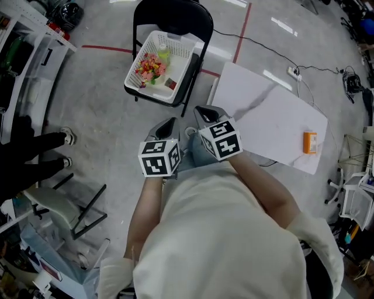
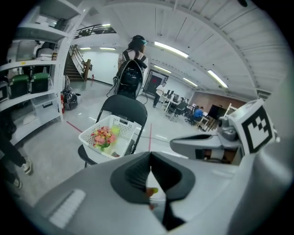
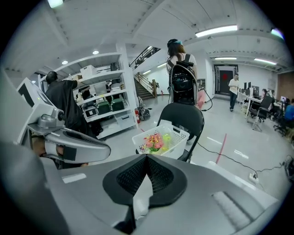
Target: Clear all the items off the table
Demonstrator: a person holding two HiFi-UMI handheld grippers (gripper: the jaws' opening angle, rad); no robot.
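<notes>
Small orange box on white desk, well right of closed left gripper and closed right gripper.

Three cameras, one basket in common.
The head camera looks steeply down from above the person's shoulders on the left gripper, the right gripper, the tabletop at right and the far chair with its basket. Each gripper camera sits close behind its own fingers, facing that chair, and catches the other gripper alongside.
</notes>
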